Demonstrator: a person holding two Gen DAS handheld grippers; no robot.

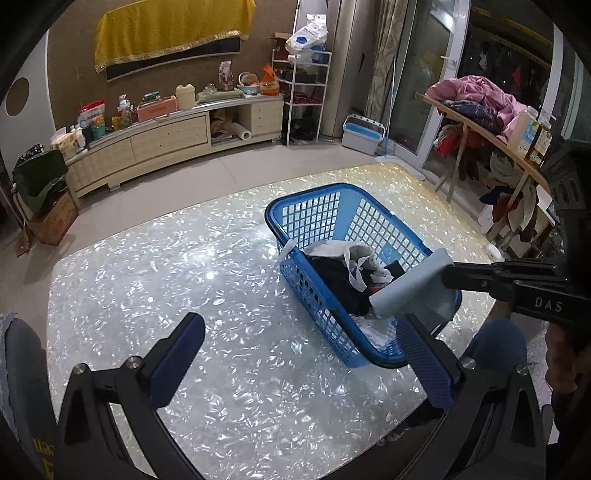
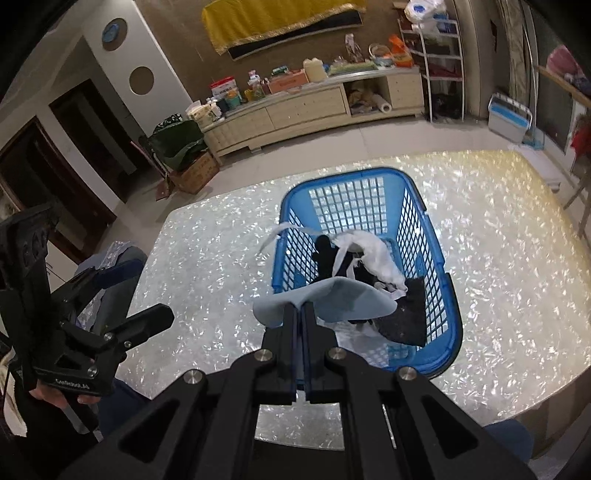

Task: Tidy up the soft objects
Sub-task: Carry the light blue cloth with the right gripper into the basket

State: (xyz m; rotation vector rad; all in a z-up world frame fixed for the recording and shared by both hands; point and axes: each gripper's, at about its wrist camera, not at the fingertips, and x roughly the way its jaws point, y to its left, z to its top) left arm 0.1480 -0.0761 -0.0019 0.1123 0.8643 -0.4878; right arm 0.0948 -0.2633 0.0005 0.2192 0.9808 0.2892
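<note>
Where cloth [image 2: 325, 299] drapes, basket [image 2: 448, 295] contents hide.

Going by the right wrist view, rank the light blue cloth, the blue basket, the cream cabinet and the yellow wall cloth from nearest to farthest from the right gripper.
1. Light blue cloth: pinched in the right gripper, at its tips.
2. Blue basket: just beyond, on the table.
3. Cream cabinet: across the floor, against the wall.
4. Yellow wall cloth: on the wall above the cabinet.
</note>
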